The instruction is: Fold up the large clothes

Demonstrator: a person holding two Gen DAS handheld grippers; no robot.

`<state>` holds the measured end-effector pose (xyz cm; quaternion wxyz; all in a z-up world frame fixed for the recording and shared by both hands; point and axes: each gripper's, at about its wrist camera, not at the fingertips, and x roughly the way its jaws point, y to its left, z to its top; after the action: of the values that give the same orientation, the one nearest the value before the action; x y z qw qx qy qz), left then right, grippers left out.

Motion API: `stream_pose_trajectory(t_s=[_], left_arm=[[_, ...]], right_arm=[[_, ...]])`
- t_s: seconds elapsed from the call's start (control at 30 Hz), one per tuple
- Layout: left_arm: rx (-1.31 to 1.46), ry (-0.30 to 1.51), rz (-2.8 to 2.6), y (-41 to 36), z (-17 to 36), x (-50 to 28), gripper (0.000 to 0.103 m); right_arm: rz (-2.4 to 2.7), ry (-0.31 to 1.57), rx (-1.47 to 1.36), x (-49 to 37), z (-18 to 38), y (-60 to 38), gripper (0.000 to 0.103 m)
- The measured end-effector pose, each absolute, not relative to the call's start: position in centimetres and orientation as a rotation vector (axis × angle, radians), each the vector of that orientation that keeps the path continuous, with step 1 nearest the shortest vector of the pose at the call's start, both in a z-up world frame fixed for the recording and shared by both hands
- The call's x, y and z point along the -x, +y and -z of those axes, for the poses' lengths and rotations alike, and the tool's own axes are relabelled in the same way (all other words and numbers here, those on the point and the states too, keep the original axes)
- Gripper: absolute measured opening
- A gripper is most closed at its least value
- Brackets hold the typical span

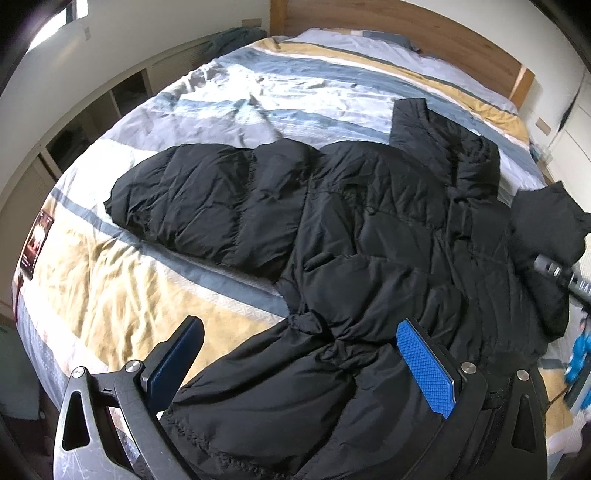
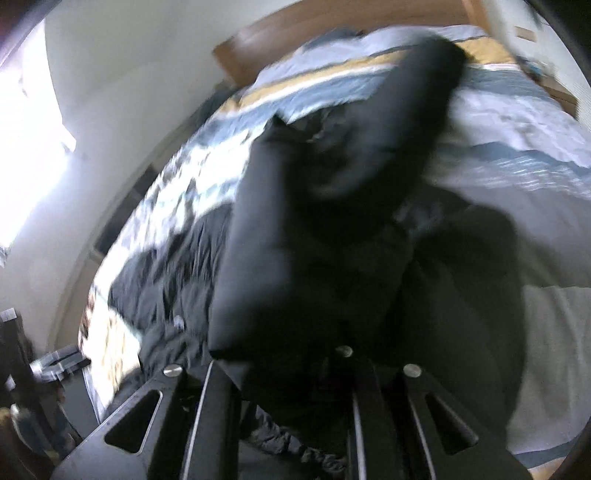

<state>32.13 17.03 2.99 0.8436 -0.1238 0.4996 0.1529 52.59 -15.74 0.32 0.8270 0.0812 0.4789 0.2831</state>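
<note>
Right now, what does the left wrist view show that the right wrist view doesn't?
Only the left wrist view shows the black puffer jacket laid out whole, one sleeve spread flat, and the left gripper open over its hem. Only the right wrist view, blurred, shows the right gripper shut on a lifted sleeve close to the lens. Both show the jacket on the striped duvet and the wooden headboard.

The black puffer jacket (image 1: 369, 229) lies spread on the bed, one sleeve (image 2: 332, 221) lifted in my right jaws.
</note>
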Motion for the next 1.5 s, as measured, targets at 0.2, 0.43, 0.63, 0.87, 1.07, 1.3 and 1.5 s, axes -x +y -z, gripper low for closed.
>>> stream_pose_trajectory(t_s=[0.2, 0.43, 0.63, 0.87, 1.07, 1.3, 1.5], left_arm=[[0.271, 1.064, -0.366, 18.2, -2.4, -32.0, 0.102], [0.261, 1.064, -0.418, 19.6, -2.5, -32.0, 0.102], [0.253, 1.061, -0.398, 18.8, -2.9, -32.8, 0.102], [0.239, 1.060, -0.354, 16.6, -2.7, -34.4, 0.102], [0.233, 1.060, -0.340, 15.5, -2.5, -35.4, 0.102], [0.235, 1.067, -0.343, 15.5, -2.3, -35.6, 0.102], [0.233, 1.066, -0.333, 14.8, -2.3, -36.1, 0.102]], right_arm=[[-0.672, 1.102, -0.006, -50.6, 3.1, -11.7, 0.012], [-0.685, 1.143, 0.077, -49.2, 5.4, -10.6, 0.016], [-0.701, 1.109, 0.208, -47.4, 5.6, -7.1, 0.016], [-0.758, 1.061, 0.305, -44.6, 4.1, -6.3, 0.016], [-0.754, 1.070, 0.272, -44.7, 4.9, -5.2, 0.016], [-0.737, 1.110, 0.268, -45.6, 6.3, -3.9, 0.039], [-0.804, 1.076, 0.260, -43.7, 4.6, -2.8, 0.077]])
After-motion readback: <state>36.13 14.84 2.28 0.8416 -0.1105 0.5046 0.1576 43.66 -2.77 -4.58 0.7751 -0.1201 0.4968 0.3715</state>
